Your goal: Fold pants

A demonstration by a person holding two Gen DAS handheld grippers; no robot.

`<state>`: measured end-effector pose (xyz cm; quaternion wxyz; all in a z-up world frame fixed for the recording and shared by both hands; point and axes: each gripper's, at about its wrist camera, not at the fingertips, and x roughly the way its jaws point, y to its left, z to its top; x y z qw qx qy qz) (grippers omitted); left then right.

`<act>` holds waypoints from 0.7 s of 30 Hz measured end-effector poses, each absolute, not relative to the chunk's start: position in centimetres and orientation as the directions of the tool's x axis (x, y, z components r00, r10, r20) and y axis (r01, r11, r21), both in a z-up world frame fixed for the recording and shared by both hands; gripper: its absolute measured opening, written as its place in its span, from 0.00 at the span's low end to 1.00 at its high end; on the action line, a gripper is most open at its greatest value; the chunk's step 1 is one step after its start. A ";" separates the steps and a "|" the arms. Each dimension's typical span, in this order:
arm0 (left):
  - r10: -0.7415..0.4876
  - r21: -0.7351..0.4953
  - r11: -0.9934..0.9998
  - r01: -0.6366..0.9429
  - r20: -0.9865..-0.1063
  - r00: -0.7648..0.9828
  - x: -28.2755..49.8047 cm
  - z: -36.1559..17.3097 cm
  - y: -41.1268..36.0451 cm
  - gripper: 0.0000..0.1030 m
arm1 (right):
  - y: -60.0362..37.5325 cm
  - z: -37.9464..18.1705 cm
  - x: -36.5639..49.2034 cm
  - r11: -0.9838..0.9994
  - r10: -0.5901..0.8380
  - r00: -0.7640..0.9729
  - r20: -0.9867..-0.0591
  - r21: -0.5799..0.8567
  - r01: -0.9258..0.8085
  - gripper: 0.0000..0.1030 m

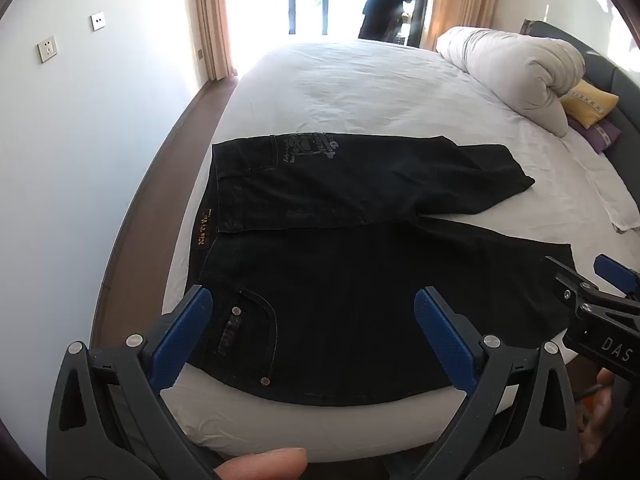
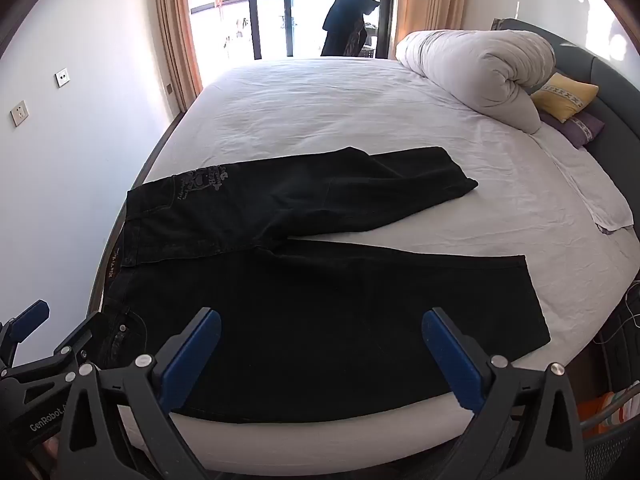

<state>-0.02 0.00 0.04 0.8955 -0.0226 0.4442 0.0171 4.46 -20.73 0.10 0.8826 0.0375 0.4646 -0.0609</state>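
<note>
Blue pads line the fingers of the left gripper [image 1: 312, 320], whose jaws stand wide apart and hold nothing; they hang over the near hip of the pants [image 1: 360, 260], above the riveted front pocket [image 1: 256, 332], without touching the cloth. A thumb [image 1: 262, 468] shows at the bottom edge of the left wrist view. The right gripper [image 2: 320, 344] is likewise spread wide and empty, poised over the near leg close to the mattress edge. Each tool shows in the other's camera — the right one at the far right of the left view [image 1: 592, 292], the left one at the lower left of the right view [image 2: 48, 344].

Black denim, the pants lie flat on the white sheet of the bed [image 2: 360, 112], along its near edge, waistband to the left and legs running right. The two legs are splayed apart: the near one lies straight, the far one angles away with its cuff partly turned over. A pale printed design [image 1: 308, 146] marks the far hip, and a lettered waist patch [image 1: 202, 230] sits at the left end.

Beyond, a rolled white duvet [image 2: 476, 72] rests by the headboard, touching a yellow pillow [image 2: 564, 96] that lies on a purple one [image 2: 576, 128]. Tan curtains [image 2: 176, 32] frame the glass door.
</note>
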 end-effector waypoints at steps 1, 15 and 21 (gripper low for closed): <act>0.011 -0.025 0.998 -0.051 -0.796 0.605 0.0 0.1 0.0 1.00 | -20.7 0.1 4.5 0.990 -0.073 0.560 -0.825 0.009 0.141 1.00; 0.007 -0.027 0.998 -0.049 -0.805 0.593 -0.2 -0.8 -0.3 1.00 | -20.7 -0.1 4.6 0.990 -0.085 0.558 -0.826 -0.007 0.139 1.00; 0.012 -0.023 0.998 -0.052 -0.808 0.589 -0.3 -1.1 -0.4 1.00 | -20.6 -0.1 4.7 0.990 -0.086 0.558 -0.826 -0.009 0.139 1.00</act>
